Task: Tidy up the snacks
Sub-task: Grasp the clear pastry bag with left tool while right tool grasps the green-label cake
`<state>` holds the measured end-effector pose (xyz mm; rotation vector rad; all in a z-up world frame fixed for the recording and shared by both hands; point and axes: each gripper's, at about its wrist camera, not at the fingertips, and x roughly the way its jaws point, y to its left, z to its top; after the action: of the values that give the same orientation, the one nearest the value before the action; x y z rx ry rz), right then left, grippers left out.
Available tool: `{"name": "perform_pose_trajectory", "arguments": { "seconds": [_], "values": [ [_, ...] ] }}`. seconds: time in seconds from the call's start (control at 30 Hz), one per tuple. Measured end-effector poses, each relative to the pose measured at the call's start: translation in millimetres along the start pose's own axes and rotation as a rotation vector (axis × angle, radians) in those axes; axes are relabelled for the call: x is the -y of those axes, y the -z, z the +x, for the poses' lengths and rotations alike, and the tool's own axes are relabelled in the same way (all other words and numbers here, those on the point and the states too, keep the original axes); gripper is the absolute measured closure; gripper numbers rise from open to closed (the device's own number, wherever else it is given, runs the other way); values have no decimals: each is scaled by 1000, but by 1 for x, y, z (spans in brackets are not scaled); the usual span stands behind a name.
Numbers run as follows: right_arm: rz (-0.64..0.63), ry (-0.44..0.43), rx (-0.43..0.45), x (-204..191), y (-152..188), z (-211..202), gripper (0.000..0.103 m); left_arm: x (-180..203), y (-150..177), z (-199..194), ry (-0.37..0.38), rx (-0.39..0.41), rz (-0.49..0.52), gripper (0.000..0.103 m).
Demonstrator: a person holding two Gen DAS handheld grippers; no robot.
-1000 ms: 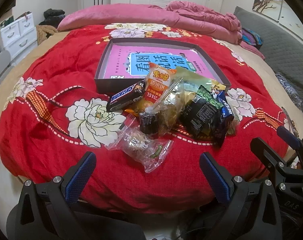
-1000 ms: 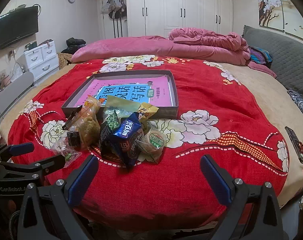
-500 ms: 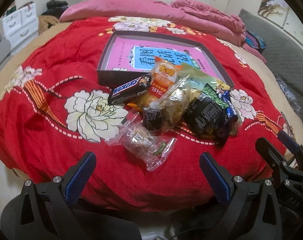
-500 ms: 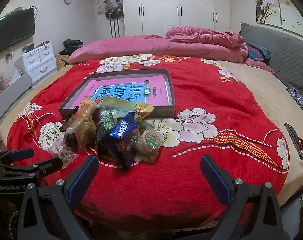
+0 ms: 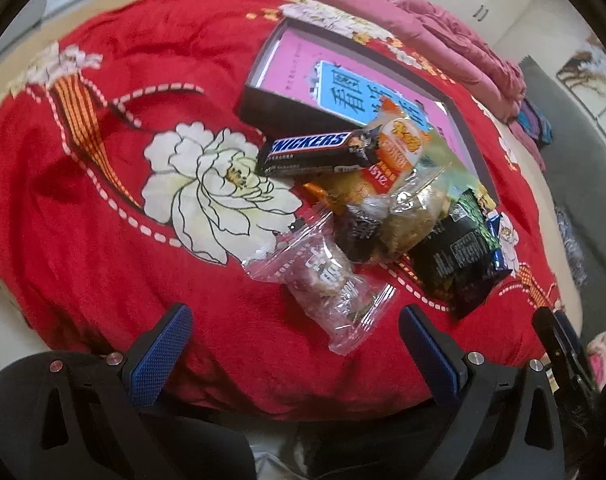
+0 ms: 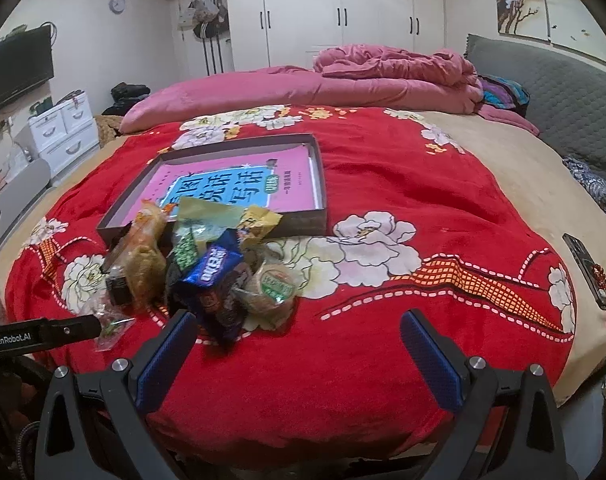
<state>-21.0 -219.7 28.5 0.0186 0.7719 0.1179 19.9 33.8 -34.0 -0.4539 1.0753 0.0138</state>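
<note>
My left gripper and right gripper, fingers spread and empty, near the snack pile on the bed.

Two handheld grippers are seen from their own wrist cameras. The left gripper has its jaws spread wide apart, nothing between them, blue textured pads facing inward on black finger mounts. The view from it is tilted. The right gripper is likewise spread wide and empty, level in its view. The left gripper's black finger shows at the left edge of the right wrist view.
</note>
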Motion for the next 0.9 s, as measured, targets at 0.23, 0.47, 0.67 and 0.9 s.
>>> {"name": "perform_pose_trajectory", "arguments": {
  "seconds": [0.23,0.47,0.67,0.9],
  "values": [
    [20,17,-17,12,-6,14,0,9,-10,10,34,-2,0,17],
    [19,23,-68,22,-11,35,0,10,-16,17,26,-4,3,31],
    [-31,-17,-119,16,-11,52,0,9,-20,21,32,-2,10,36],
    [-155,-10,-132,-3,-16,68,1,8,-20,19,27,7,44,46]
  ]
}}
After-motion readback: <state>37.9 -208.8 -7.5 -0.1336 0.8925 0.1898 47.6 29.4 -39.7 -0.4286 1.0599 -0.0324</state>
